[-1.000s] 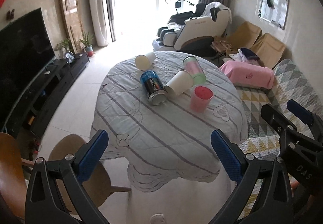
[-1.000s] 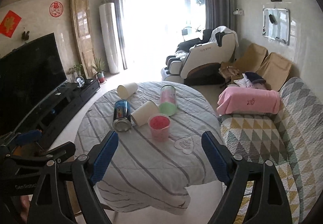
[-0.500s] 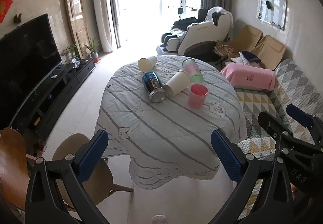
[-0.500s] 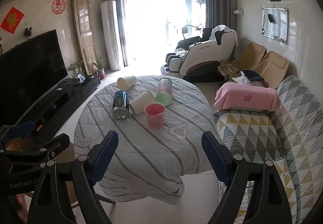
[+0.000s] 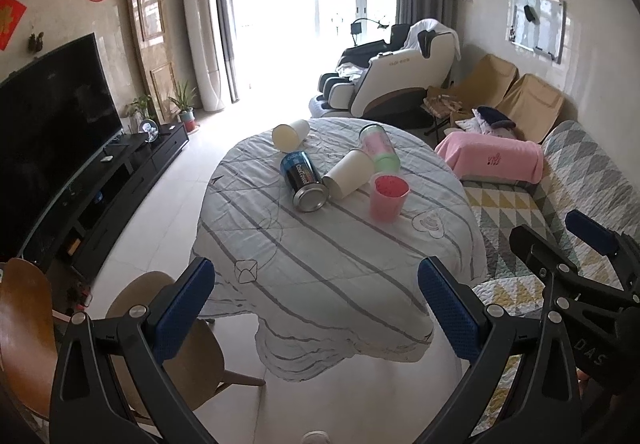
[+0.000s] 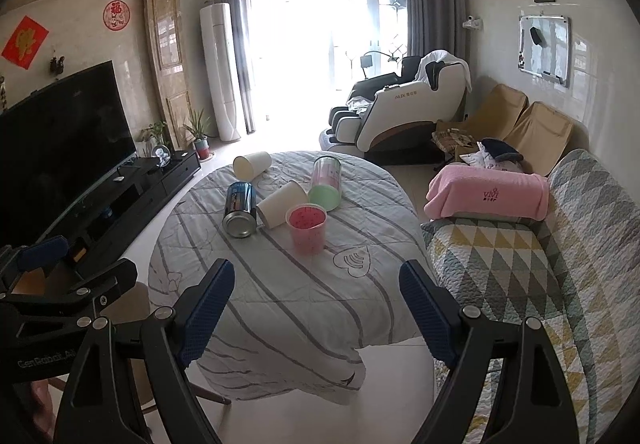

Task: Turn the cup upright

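Note:
On the round table with a striped cloth (image 5: pixel 320 264) (image 6: pixel 280 304) stand and lie several cups. A pink cup (image 5: pixel 389 197) (image 6: pixel 306 227) stands upright. A white paper cup (image 5: pixel 348 173) (image 6: pixel 281 203) lies on its side beside it. A second white cup (image 5: pixel 290 133) (image 6: pixel 251 164) lies on its side at the far edge. A blue can (image 5: pixel 304 181) (image 6: pixel 240 208) and a clear pink-and-green tumbler (image 5: pixel 379 148) (image 6: pixel 326 183) also lie on their sides. My left gripper (image 5: pixel 316 304) and right gripper (image 6: pixel 316 308) are both open and empty, held well short of the table.
Wooden chairs (image 5: pixel 120 324) stand at the table's near left. A quilted sofa (image 6: pixel 540 264) with a pink blanket (image 6: pixel 488 192) runs along the right. A TV (image 5: pixel 52 124) on a dark stand is at the left, a massage chair (image 6: pixel 400 120) behind the table.
Both grippers have drawn back and tilted up, so the table looks smaller and farther. The cups have not moved.

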